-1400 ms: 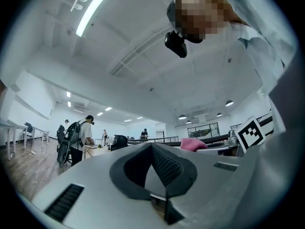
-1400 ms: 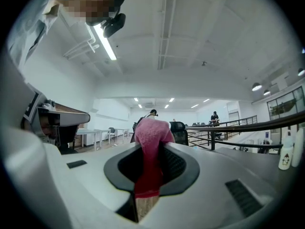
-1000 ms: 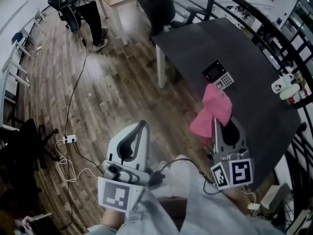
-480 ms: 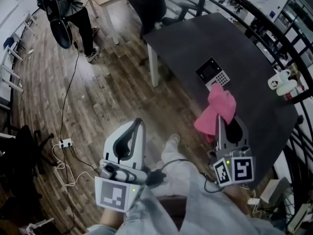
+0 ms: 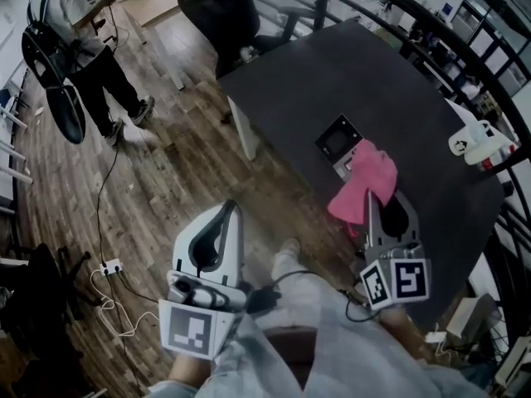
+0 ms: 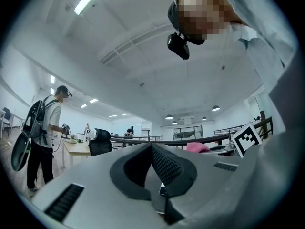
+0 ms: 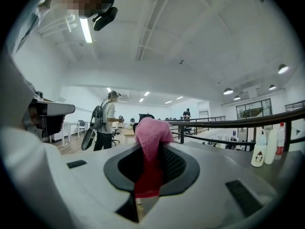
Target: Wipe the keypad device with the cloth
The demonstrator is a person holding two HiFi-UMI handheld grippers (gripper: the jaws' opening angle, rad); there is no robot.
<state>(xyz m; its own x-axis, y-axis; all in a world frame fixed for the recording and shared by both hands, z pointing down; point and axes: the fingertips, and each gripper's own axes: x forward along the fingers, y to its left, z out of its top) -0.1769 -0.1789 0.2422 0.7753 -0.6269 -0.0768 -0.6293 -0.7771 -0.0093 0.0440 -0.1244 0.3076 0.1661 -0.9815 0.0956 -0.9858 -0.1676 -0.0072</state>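
The keypad device (image 5: 338, 143) lies on the dark table (image 5: 398, 81) near its front edge, screen showing. Its key end is covered by the pink cloth (image 5: 366, 181). My right gripper (image 5: 367, 199) is shut on the cloth's lower part, just in front of the device; in the right gripper view the cloth (image 7: 151, 136) rises out between the jaws of that gripper (image 7: 149, 151). My left gripper (image 5: 233, 211) hangs over the wooden floor, left of the table, shut with nothing in it. In the left gripper view that gripper's (image 6: 153, 148) jaws meet, and the cloth (image 6: 197, 147) shows beyond.
A white spray bottle (image 5: 478, 143) lies at the table's right edge; bottles (image 7: 260, 150) stand there in the right gripper view. A black railing (image 5: 465, 44) runs behind the table. An office chair (image 5: 217, 7) stands at its far end. A person with a backpack (image 5: 68, 31) stands far left. A power strip (image 5: 110, 266) lies on the floor.
The right gripper has carried the cloth forward, so the cloth now overlaps the device's keys. The person in the background has walked left. The left gripper has hardly moved.
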